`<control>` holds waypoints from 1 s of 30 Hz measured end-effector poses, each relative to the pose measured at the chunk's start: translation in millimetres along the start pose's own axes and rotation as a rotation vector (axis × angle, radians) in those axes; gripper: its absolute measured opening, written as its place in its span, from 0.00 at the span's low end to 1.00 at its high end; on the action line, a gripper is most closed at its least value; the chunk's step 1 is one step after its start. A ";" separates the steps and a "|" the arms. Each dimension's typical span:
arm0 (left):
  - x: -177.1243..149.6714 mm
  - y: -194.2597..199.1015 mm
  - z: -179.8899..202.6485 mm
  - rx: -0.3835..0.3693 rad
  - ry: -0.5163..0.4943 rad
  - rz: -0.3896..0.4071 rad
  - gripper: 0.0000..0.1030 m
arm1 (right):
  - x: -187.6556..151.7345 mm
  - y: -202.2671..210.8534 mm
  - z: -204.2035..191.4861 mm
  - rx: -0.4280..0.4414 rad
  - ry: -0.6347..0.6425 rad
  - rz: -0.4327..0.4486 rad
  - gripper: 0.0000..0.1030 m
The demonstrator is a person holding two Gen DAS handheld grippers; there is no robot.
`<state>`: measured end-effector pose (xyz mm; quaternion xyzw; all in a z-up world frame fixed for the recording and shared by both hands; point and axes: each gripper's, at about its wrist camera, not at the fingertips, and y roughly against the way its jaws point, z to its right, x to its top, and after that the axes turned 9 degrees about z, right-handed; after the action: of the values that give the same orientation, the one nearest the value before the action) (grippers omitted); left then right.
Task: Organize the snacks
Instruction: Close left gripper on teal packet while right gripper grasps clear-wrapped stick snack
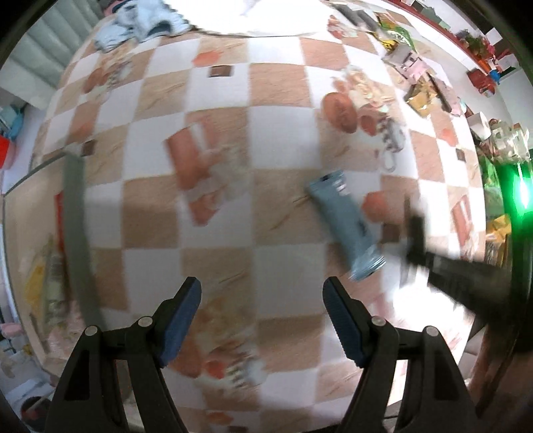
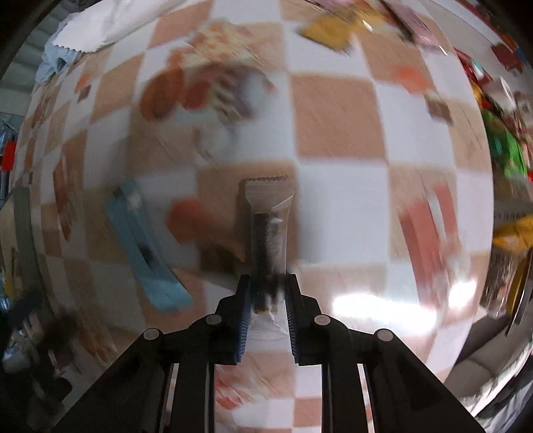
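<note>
Right claw [image 2: 266,286] clamped on clear-wrapped dark snack bar [image 2: 269,229]; left claw [image 1: 262,308] wide, empty.

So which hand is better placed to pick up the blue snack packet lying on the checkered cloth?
Left, probably. The left gripper is open and empty, with the blue packet just ahead. The right gripper is already shut on a clear-wrapped dark snack bar.

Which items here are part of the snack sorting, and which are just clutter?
In the job:
- clear-wrapped dark snack bar, clamped in the right gripper
- blue snack packet, lying on the checked tablecloth
- left gripper, open and holding nothing
- snack packets piled at the far edge

Lying about:
- light blue cloth
- grey strip
</note>
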<state>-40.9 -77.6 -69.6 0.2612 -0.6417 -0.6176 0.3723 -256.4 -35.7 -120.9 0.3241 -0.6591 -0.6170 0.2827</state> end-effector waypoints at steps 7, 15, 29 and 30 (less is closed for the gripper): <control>25.0 -24.2 25.6 -0.011 0.095 -0.011 0.76 | -28.3 0.3 24.5 0.011 -0.071 -0.023 0.21; 40.6 -54.2 45.4 0.046 0.144 -0.036 0.76 | -30.5 9.6 47.7 0.016 -0.076 -0.016 0.21; 54.4 -72.1 84.9 0.079 0.031 -0.056 0.51 | -61.0 3.2 43.4 -0.013 -0.032 -0.023 0.21; 55.1 -70.8 90.0 0.077 0.007 -0.050 0.38 | -61.1 3.0 41.0 -0.020 -0.019 -0.023 0.21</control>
<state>-154.1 -74.8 -127.3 0.2936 -0.6570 -0.6005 0.3487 -249.8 37.7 -119.5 0.3231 -0.6516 -0.6299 0.2724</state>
